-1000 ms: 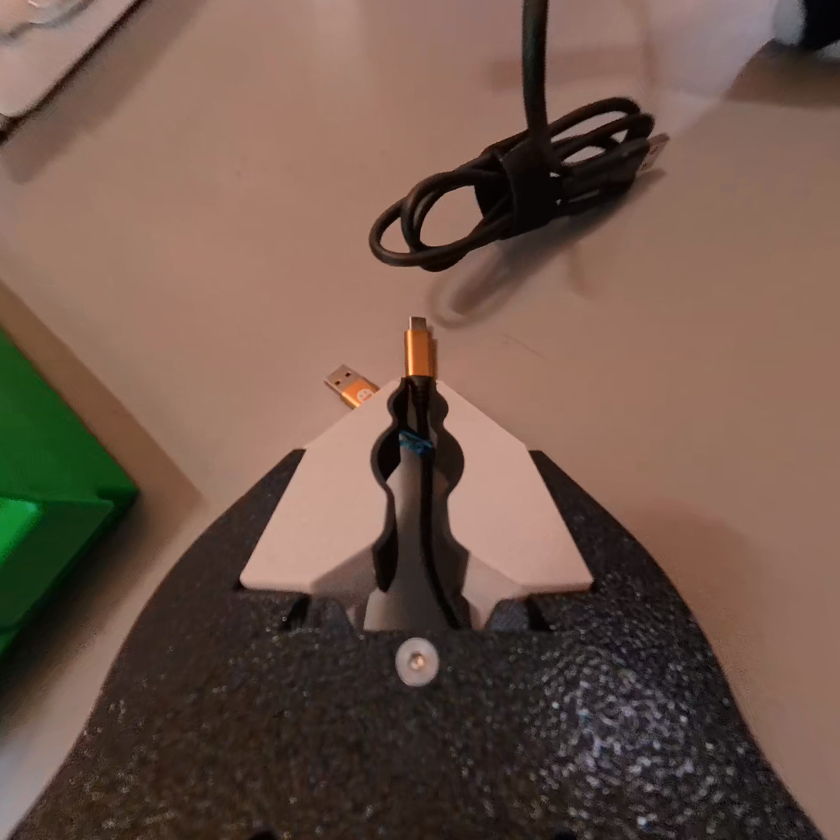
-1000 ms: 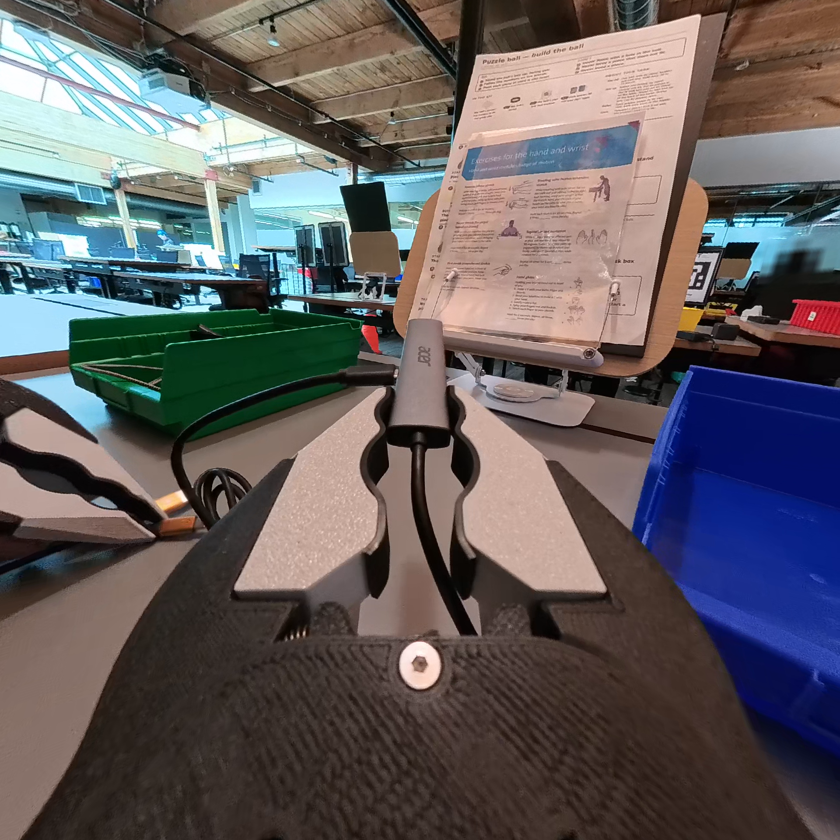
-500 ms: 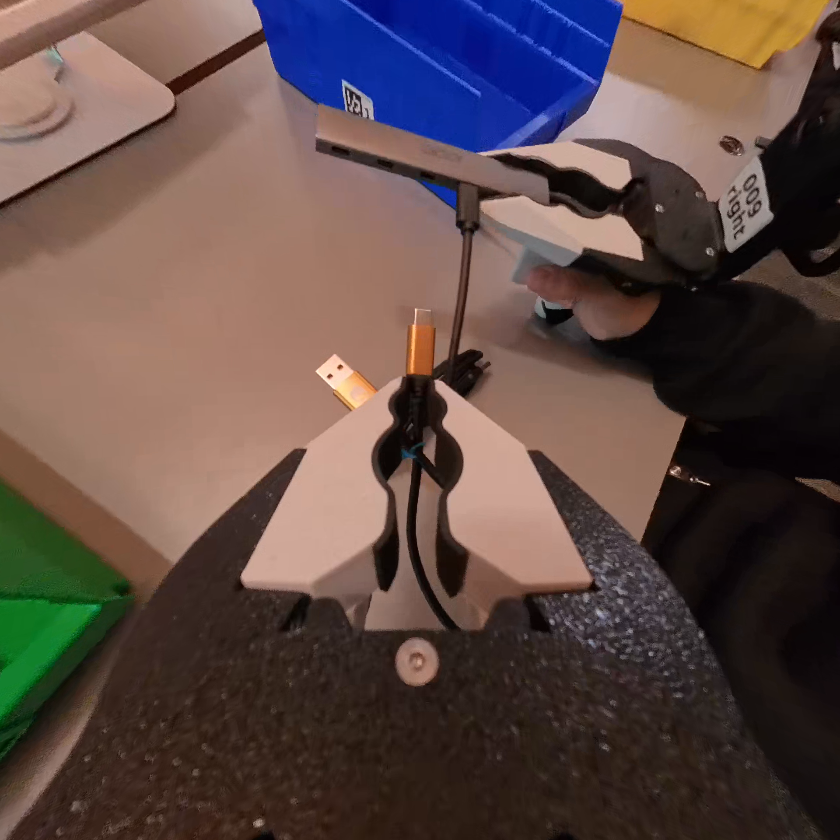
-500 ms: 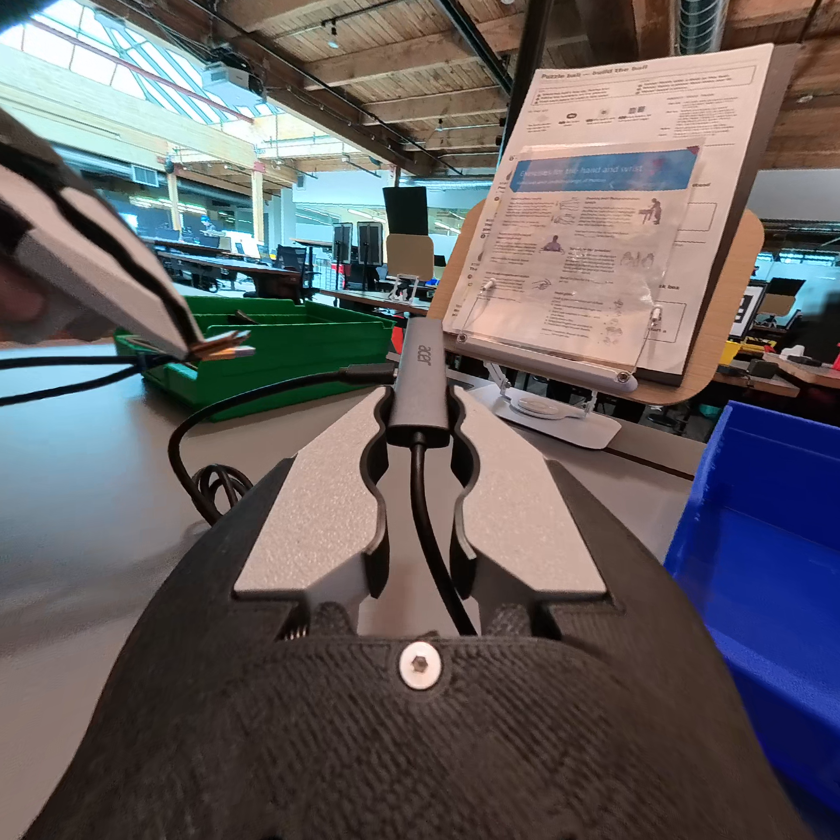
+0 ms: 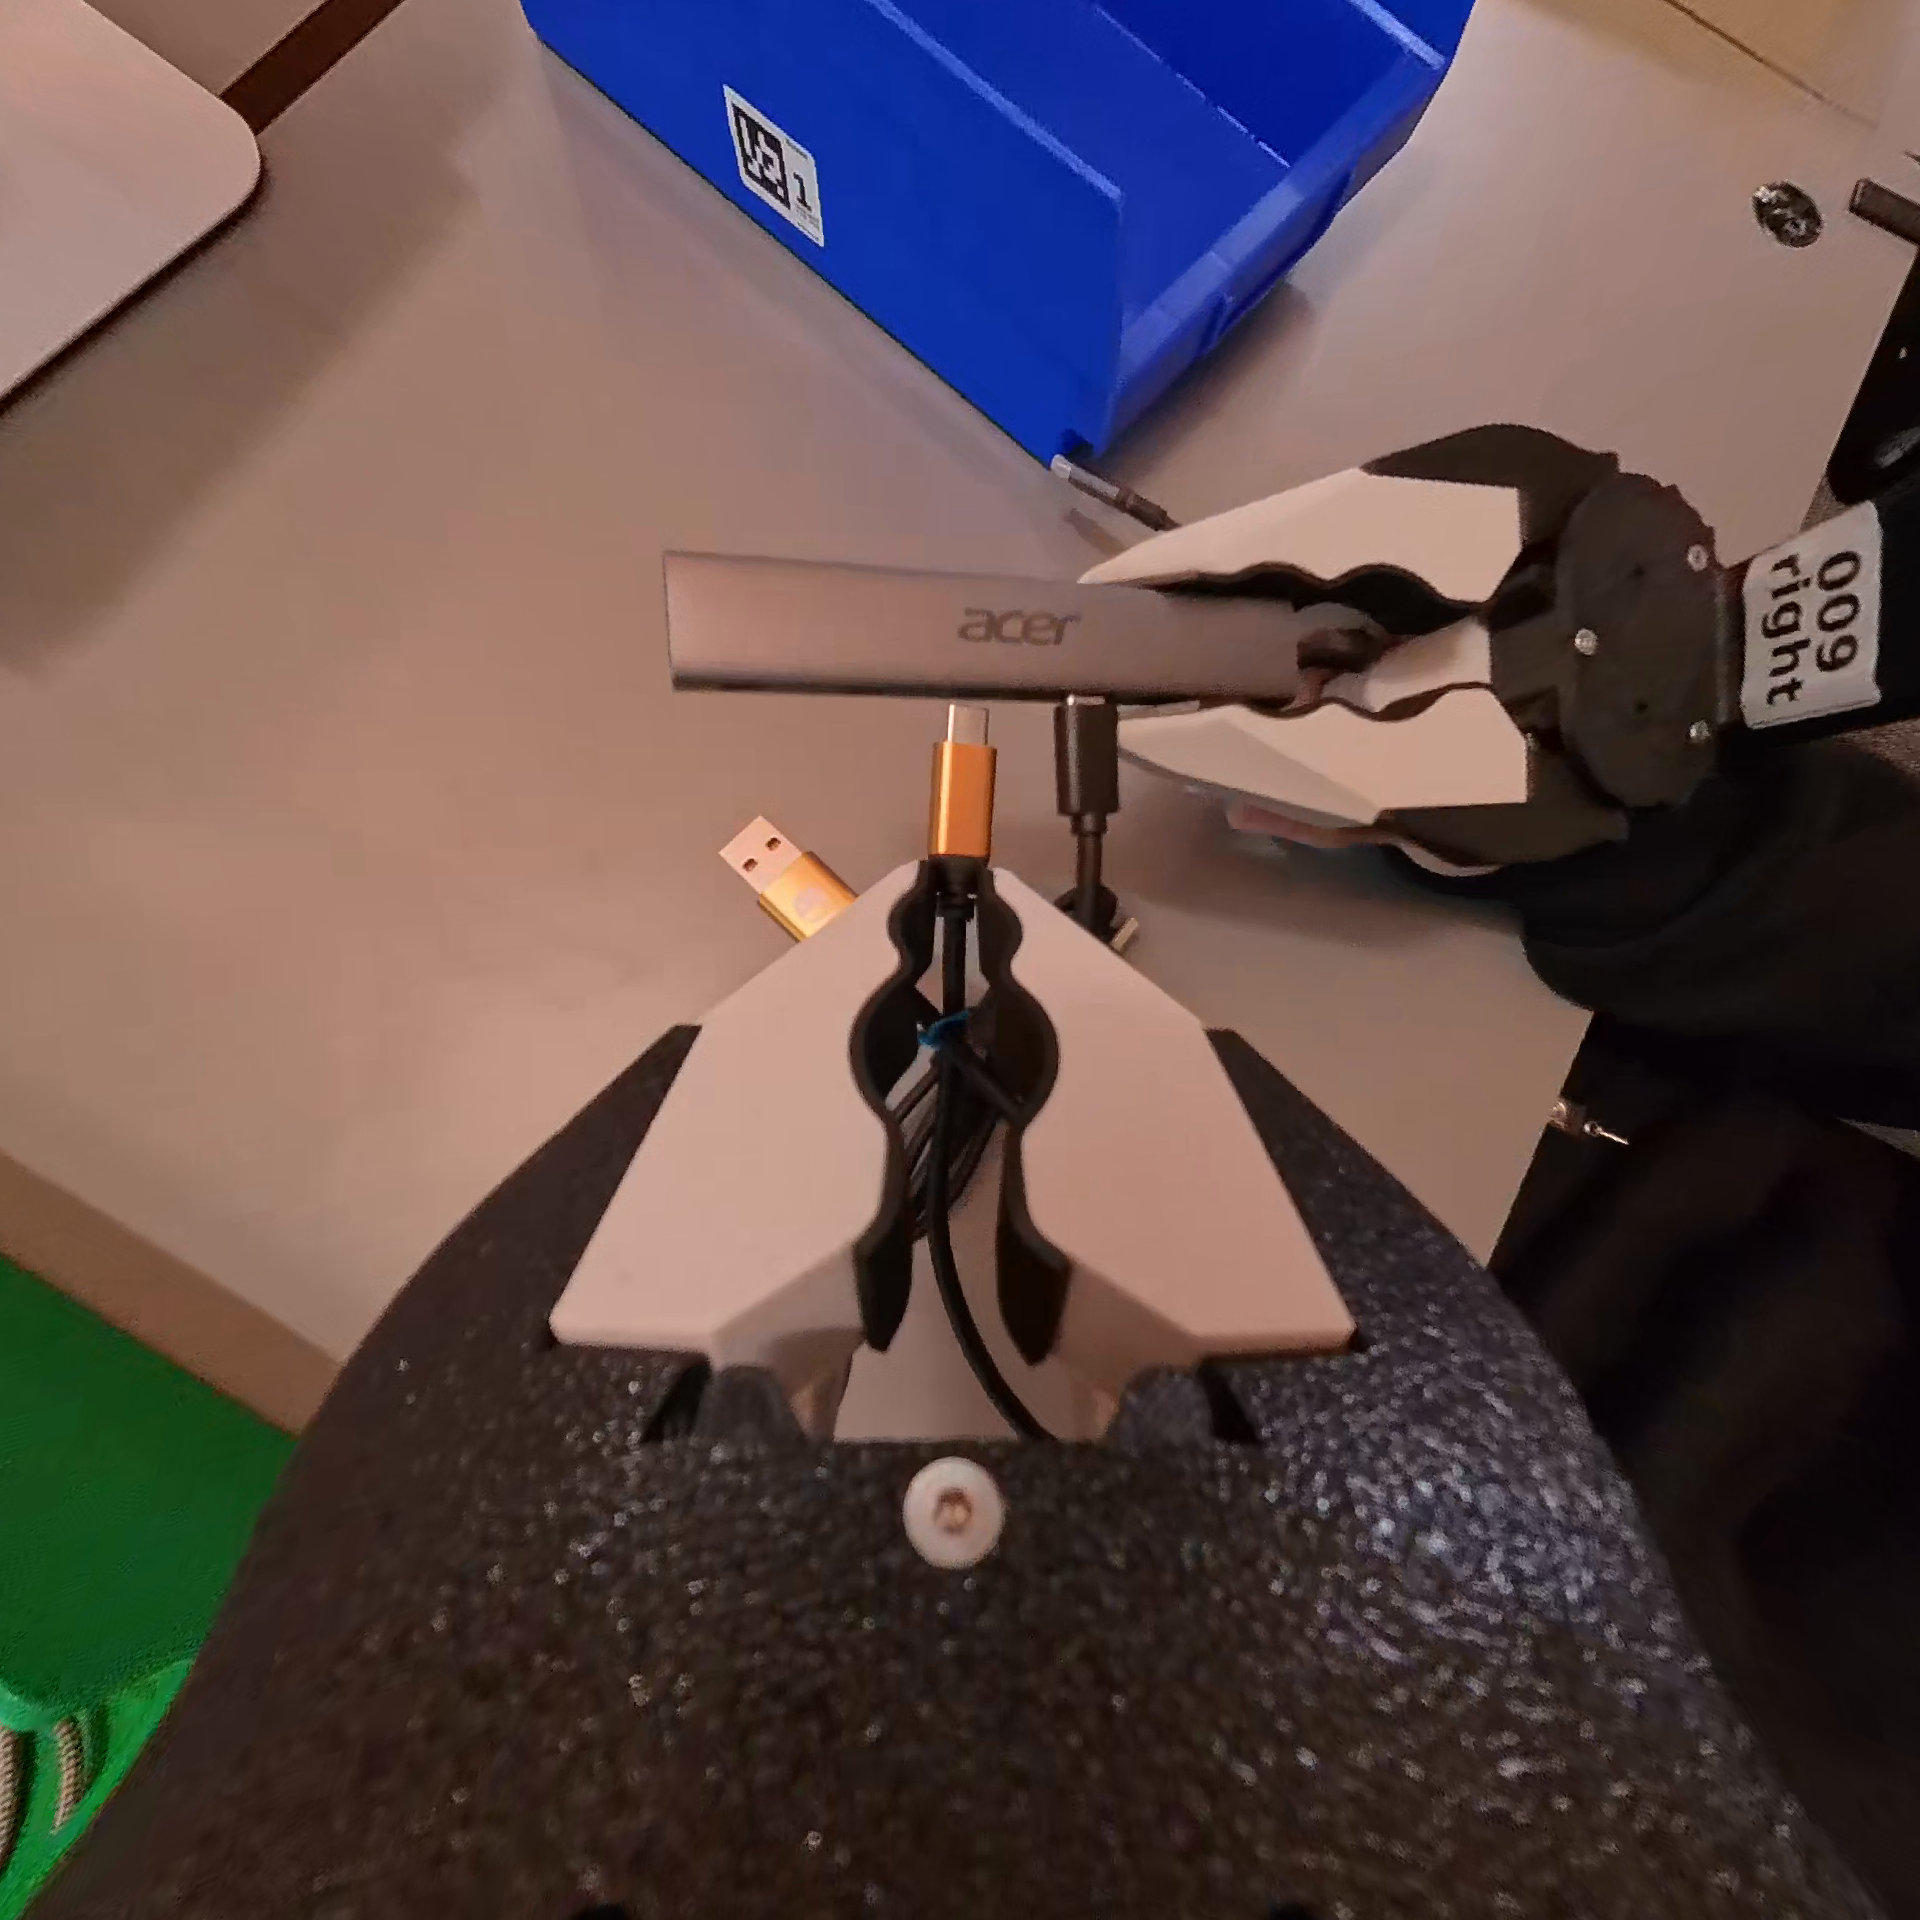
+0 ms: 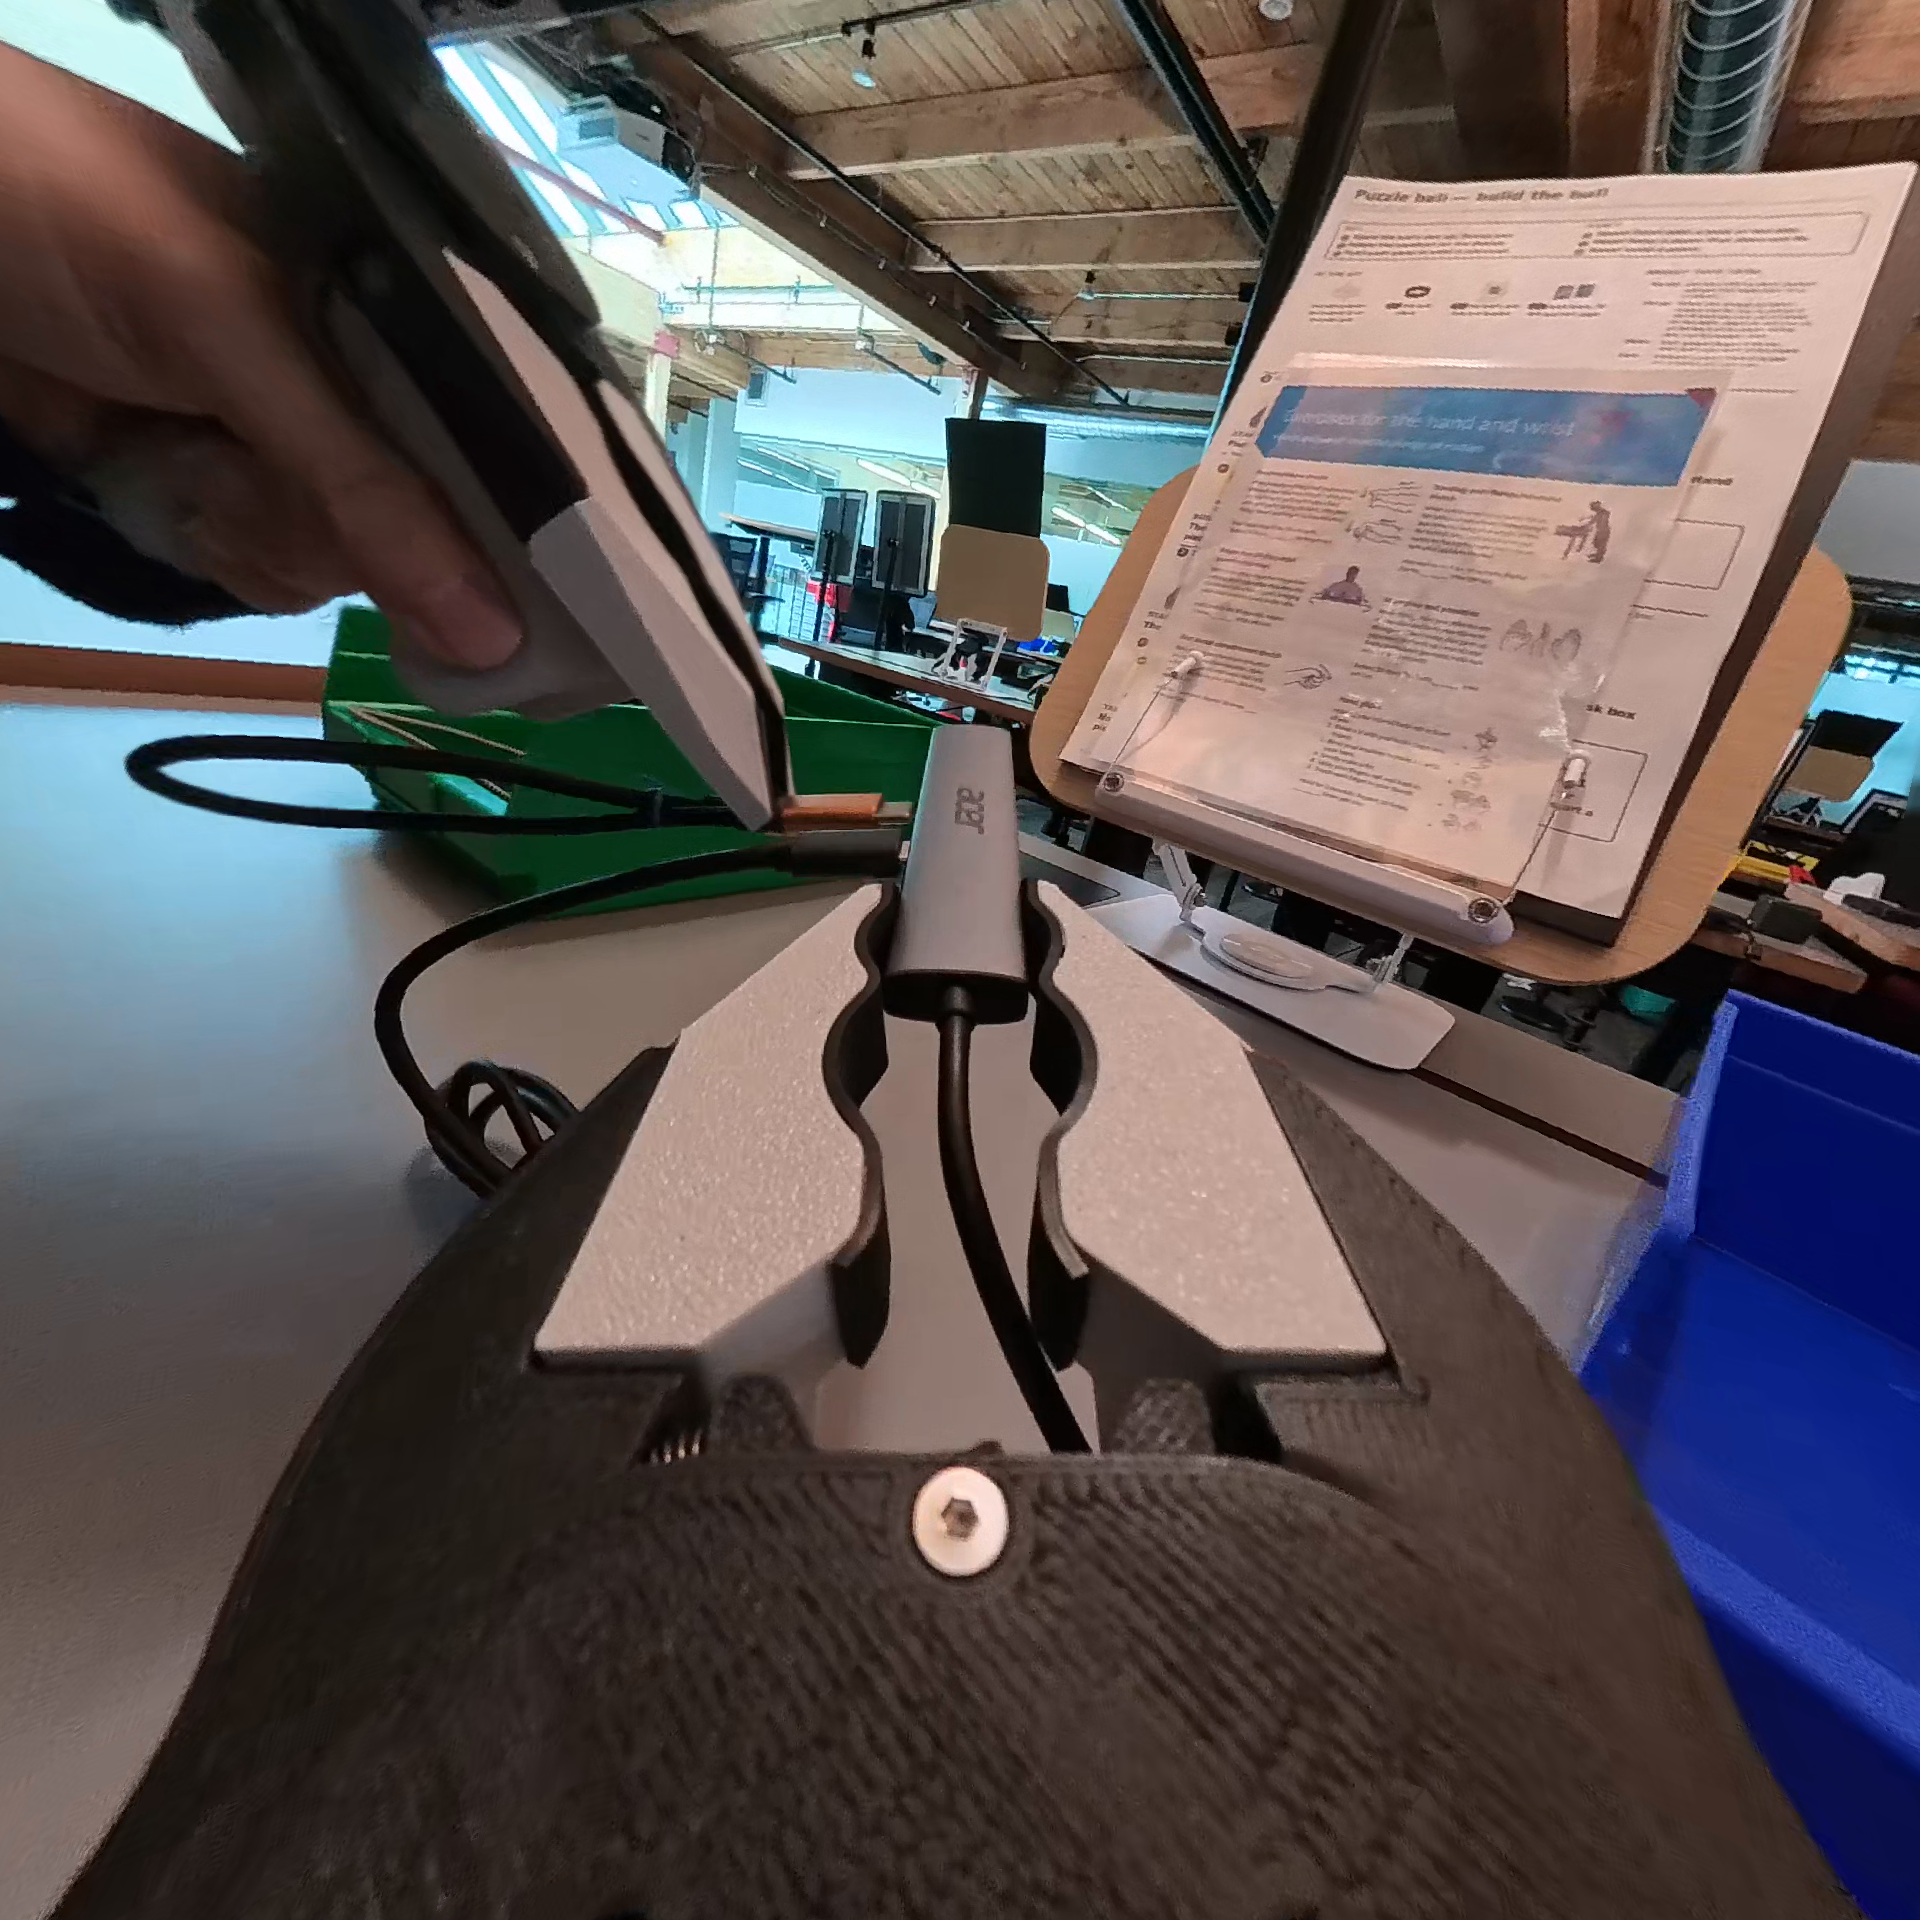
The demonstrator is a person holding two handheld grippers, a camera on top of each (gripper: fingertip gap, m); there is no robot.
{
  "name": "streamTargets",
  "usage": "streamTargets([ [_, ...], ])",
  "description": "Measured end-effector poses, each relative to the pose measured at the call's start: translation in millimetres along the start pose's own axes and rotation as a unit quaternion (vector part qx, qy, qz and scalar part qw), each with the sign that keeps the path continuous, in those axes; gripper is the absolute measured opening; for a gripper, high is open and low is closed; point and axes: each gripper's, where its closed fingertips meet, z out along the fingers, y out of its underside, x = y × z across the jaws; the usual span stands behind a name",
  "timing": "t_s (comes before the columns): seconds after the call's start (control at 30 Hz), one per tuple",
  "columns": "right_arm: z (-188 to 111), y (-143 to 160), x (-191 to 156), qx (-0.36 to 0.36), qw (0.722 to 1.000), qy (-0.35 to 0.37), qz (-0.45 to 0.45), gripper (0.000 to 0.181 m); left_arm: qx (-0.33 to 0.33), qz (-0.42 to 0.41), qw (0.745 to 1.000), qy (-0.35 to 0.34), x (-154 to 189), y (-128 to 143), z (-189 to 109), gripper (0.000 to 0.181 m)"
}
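Orange metal catches the eye first: the left gripper (image 5: 956, 883) is clamped on a black braided cable just behind its orange-sleeved plug (image 5: 961, 795), so the small connector sticks out past the fingertips and points straight ahead, its long axis in line with the fingers. Gripping that close to the plug probably keeps the tip stiff and easy to aim. The slack of the cable runs back between the fingers, bound with a blue tie, and its other end, a flat orange plug (image 5: 784, 883), pokes out just left of the fingertips.

Right in front of the held plug, the right gripper (image 5: 1299, 665) is squeezed onto one end of a slim grey hub (image 5: 935, 644). The hub lies level and crosswise to the left gripper, long axis side to side, its free end reaching left and its edge of ports turned toward the plug. The plug tip sits just short of that edge; I cannot tell whether it touches. A black plug (image 5: 1086, 769) is already seated in the hub beside it, its cord dropping to a coil on the grey table (image 5: 416, 623).

Behind the hub stands a blue bin (image 5: 1039, 208); a green bin (image 6: 623, 758) sits to the left, and a document stand (image 6: 1455, 623) holding printed sheets is beyond the right gripper.
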Motion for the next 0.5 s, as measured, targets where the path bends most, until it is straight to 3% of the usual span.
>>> streamTargets([
  [0.5, 1.8, 2.2, -3.5, -0.015, 0.998, 0.019, -0.065, 0.022, -0.002, -0.005, 1.0, -0.012, 0.3, 0.5, 1.4, 0.005],
])
